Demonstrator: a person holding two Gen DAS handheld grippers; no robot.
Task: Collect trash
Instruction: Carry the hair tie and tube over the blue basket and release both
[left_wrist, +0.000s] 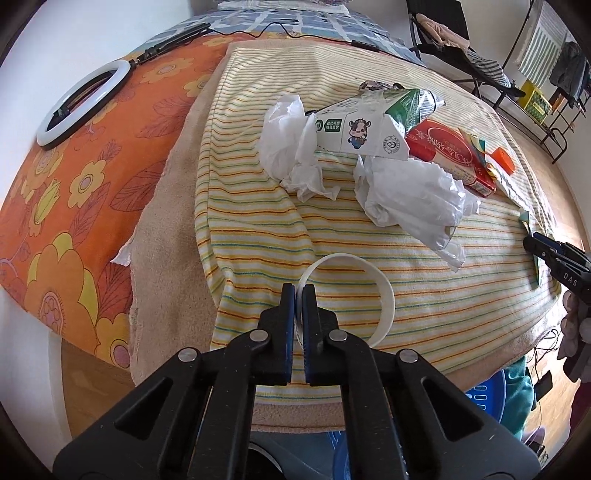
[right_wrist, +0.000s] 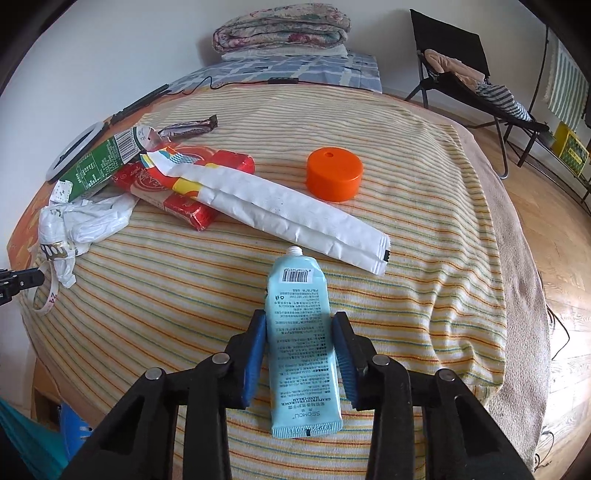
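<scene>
Trash lies on a striped towel (left_wrist: 258, 229) over a bed. My left gripper (left_wrist: 299, 291) is shut on the rim of a white tape ring (left_wrist: 384, 291), which also shows in the right wrist view (right_wrist: 46, 299). Beyond it lie crumpled white plastic bags (left_wrist: 410, 195), a milk carton (left_wrist: 365, 129) and a red box (left_wrist: 454, 155). My right gripper (right_wrist: 301, 321) is shut on a light blue tube (right_wrist: 301, 343) that lies flat on the towel. Past the tube are a white wrapper (right_wrist: 280, 206), an orange cap (right_wrist: 334, 173) and a candy wrapper (right_wrist: 188, 129).
A white ring light (left_wrist: 81, 103) lies on the orange flowered sheet (left_wrist: 62, 206) at left. A folded quilt (right_wrist: 280, 33) sits at the bed's head. A black folding chair (right_wrist: 465, 70) stands on the wooden floor at right. A blue bin (left_wrist: 484, 402) shows below the bed edge.
</scene>
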